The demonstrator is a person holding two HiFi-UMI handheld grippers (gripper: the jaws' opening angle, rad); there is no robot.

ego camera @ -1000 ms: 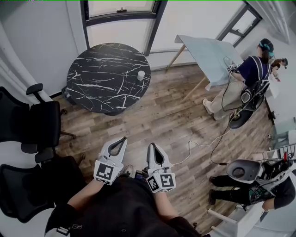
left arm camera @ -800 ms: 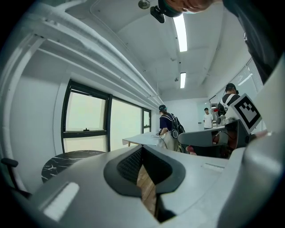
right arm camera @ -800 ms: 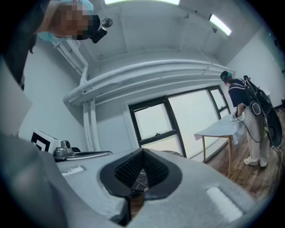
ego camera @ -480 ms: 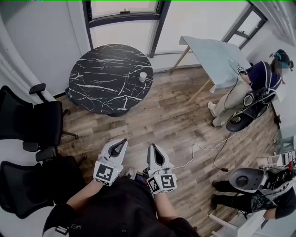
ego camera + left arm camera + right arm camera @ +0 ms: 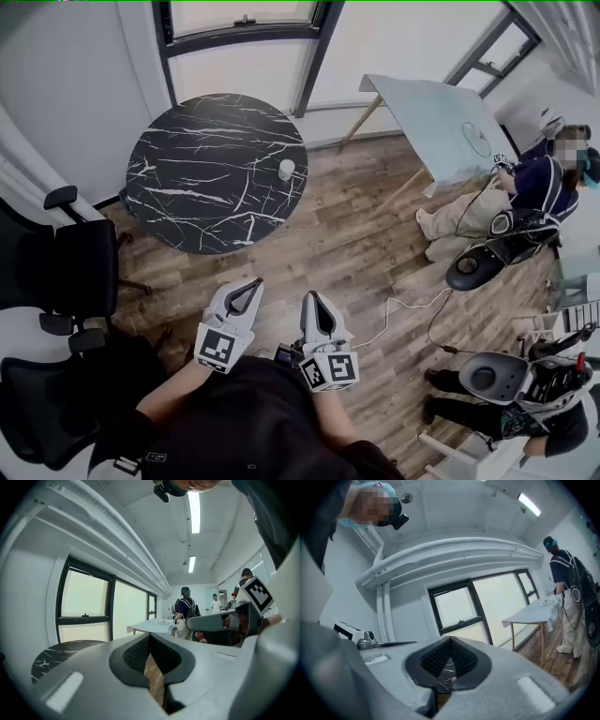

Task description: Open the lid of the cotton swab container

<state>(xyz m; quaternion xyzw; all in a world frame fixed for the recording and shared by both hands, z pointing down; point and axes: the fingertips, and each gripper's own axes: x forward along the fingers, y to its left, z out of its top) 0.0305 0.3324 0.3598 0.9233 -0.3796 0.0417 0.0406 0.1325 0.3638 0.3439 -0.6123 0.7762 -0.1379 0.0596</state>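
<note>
A small white cylindrical container (image 5: 286,170) stands near the right edge of a round black marble table (image 5: 206,187), far ahead of both grippers. My left gripper (image 5: 251,284) and right gripper (image 5: 310,296) are held close to my body over the wooden floor, side by side and pointing toward the table. Both are shut with nothing between the jaws. In the left gripper view the left gripper (image 5: 150,637) shows its pads meeting, with the table (image 5: 51,651) at the lower left. The right gripper (image 5: 450,639) is likewise closed and empty in the right gripper view.
Black office chairs (image 5: 66,272) stand at the left. A white trestle table (image 5: 441,117) is at the back right, with a person (image 5: 525,202) beside it. A cable (image 5: 412,300) runs across the floor, and another person (image 5: 534,394) with equipment is at the lower right.
The head view has shifted slightly, so the round table sits a little further left. The person by the white table has moved right. Both grippers stay shut in about the same place.
</note>
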